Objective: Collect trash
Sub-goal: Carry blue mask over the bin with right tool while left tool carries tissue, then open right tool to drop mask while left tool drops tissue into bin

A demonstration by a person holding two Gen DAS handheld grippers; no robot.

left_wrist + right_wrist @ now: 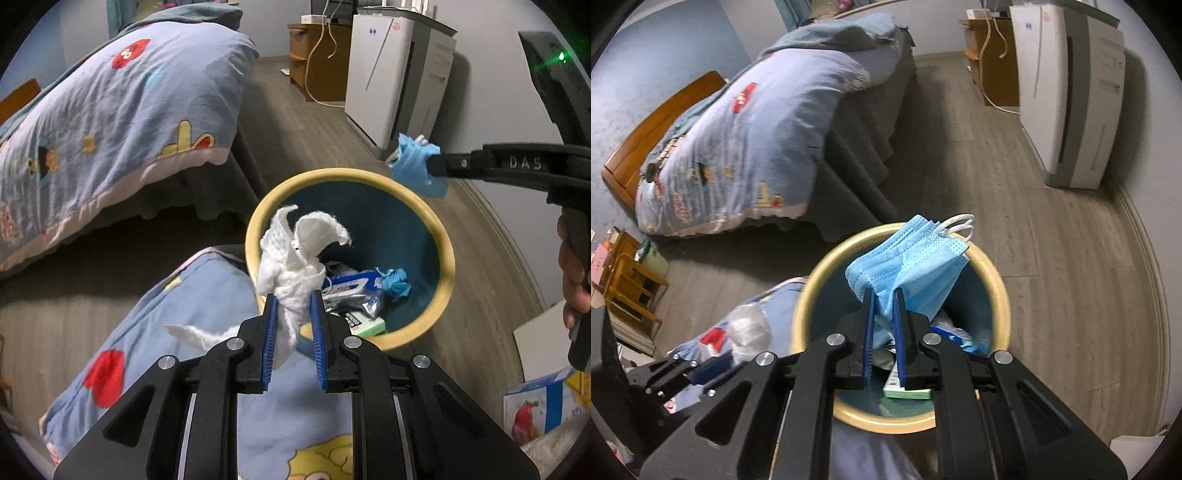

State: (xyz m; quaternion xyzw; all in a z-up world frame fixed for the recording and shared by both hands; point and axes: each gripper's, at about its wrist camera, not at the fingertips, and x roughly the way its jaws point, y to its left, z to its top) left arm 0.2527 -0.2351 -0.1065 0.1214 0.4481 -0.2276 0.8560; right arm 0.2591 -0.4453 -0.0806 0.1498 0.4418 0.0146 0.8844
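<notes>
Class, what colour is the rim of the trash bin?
Pale yellow rim, around a dark blue inside; the left wrist view shows it best.

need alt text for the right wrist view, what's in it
The right gripper is shut on a folded blue face mask, holding it above a round bin with a yellow rim that already contains wrappers. At lower left the left gripper holds a white tissue; behind are a bed and a white appliance on a wooden floor.
</notes>
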